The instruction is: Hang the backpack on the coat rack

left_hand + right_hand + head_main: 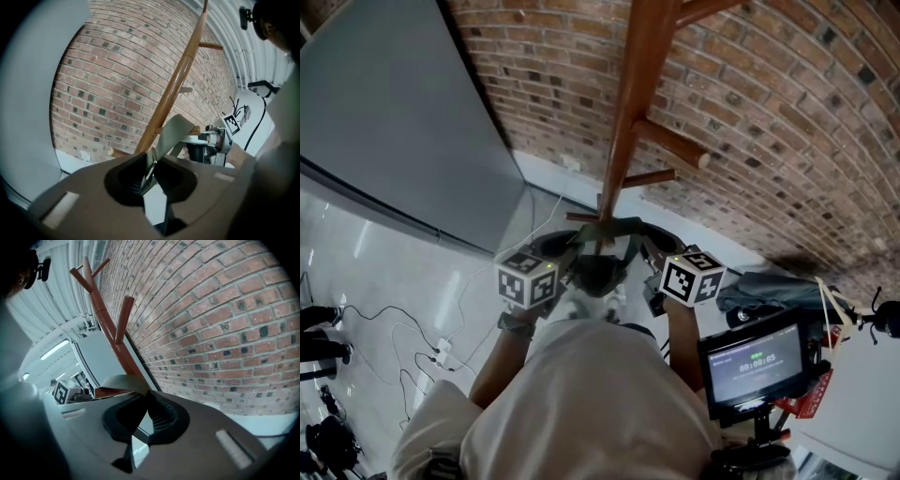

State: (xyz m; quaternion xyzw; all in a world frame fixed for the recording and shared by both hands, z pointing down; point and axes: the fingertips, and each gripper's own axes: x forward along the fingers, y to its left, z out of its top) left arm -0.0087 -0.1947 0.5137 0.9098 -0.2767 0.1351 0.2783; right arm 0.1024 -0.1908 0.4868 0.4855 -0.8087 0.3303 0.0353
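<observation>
The wooden coat rack (630, 103) rises against the brick wall with pegs sticking out to the right. At its foot the dark backpack (598, 274) hangs between my two grippers by its grey-green strap (606, 228). My left gripper (574, 246) is shut on one end of the strap (174, 132), which runs up beside a low peg (193, 131). My right gripper (643, 246) is shut on the other end of the strap (119, 382), close to the pole (108, 331). Whether the strap rests on a peg is unclear.
The brick wall (769, 112) stands right behind the rack, and a grey panel (384, 122) is at the left. A screen on a stand (755, 361) and a heap of blue-grey cloth (769, 286) are at the right. Cables (417, 342) lie on the floor at the left.
</observation>
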